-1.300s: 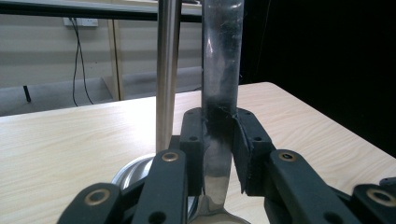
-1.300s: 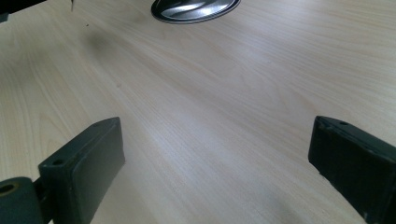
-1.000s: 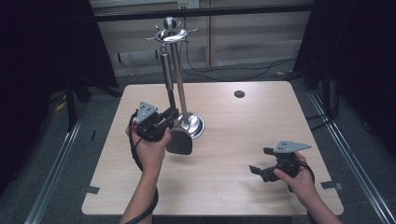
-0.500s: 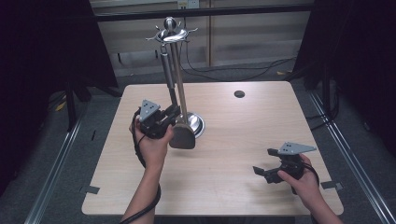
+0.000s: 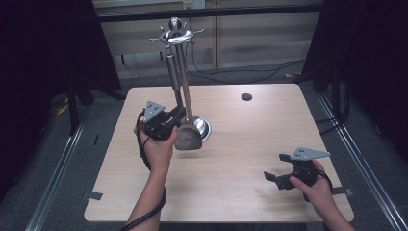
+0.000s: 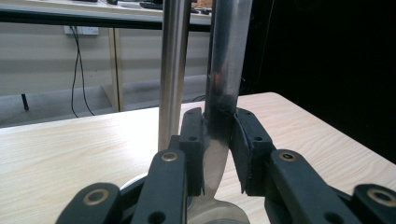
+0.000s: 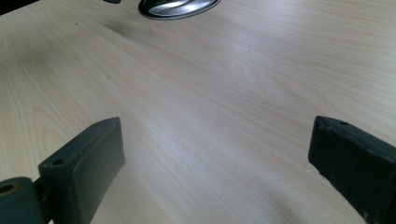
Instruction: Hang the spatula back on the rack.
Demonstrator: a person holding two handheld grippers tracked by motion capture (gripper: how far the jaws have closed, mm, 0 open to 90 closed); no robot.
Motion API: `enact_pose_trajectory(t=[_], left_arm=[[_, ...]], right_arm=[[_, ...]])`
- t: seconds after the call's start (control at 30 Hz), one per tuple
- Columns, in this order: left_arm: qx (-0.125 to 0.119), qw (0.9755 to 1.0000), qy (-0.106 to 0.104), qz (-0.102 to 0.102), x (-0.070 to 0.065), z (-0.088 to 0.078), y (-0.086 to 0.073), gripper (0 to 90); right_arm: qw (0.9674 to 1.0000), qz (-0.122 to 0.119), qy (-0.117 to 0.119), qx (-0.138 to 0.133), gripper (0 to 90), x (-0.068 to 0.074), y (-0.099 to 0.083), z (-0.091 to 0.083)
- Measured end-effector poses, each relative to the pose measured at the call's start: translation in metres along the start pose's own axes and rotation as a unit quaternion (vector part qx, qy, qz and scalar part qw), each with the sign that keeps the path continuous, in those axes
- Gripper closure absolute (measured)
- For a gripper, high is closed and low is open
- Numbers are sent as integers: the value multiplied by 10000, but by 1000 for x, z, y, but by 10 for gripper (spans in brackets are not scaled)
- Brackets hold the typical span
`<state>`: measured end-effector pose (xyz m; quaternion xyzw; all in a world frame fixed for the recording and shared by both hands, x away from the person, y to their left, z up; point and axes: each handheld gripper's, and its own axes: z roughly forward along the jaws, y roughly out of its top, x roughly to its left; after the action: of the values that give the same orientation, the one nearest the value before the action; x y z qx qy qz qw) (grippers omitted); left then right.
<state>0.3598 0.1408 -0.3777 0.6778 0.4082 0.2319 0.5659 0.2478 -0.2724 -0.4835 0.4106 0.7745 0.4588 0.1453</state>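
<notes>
The left gripper (image 5: 179, 117) was clamped on the flat neck of a steel spatula (image 5: 186, 138), its two black pads (image 6: 193, 140) pressing the metal from either side in the left gripper view, just where the round handle narrowed toward the blade. The spatula (image 6: 224, 70) stood nearly upright — its handle rose beside the pole of the utensil stand (image 5: 182, 72), close to it, though whether the two touched could not be told. From above, the broad blade hung low over the table (image 5: 240, 192), just in front of the stand's round shiny base (image 5: 202, 127). The handle's upper end reached up near the stand's crown of hooks (image 5: 176, 34); whether it was caught on a hook could not be made out.

The left hand (image 5: 156, 147) held its gripper at the near-left of the stand, the cable looping down along the forearm.

The right gripper (image 5: 279, 177) was well apart, low over the near-right corner of the table, its jaws standing wide with nothing between them — bare wood showed between the pads (image 7: 81, 163) in the right gripper view, with the rim of the stand's base (image 7: 180, 7) at the far edge. The right hand (image 5: 315, 187) gripped it from behind.

A small dark hole (image 5: 247, 96) sat in the tabletop toward the far side.
</notes>
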Motion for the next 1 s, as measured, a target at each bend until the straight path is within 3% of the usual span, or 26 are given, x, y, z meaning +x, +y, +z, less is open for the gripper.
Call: enact_pose_trajectory(t=[0.4,0.7,1.0], left_arm=[[-62,9999,-128,-22,3,0,3,698],[-36,9999,-134,31,5,3,6,609],[-235,9995,-87,182,7,1,4,417]], right_arm=[[10000,-23,12,11,34,2,1,1],[10000,-24,10,-2,34,2,1,1],[10000,-13,11,17,34,2,1,1]])
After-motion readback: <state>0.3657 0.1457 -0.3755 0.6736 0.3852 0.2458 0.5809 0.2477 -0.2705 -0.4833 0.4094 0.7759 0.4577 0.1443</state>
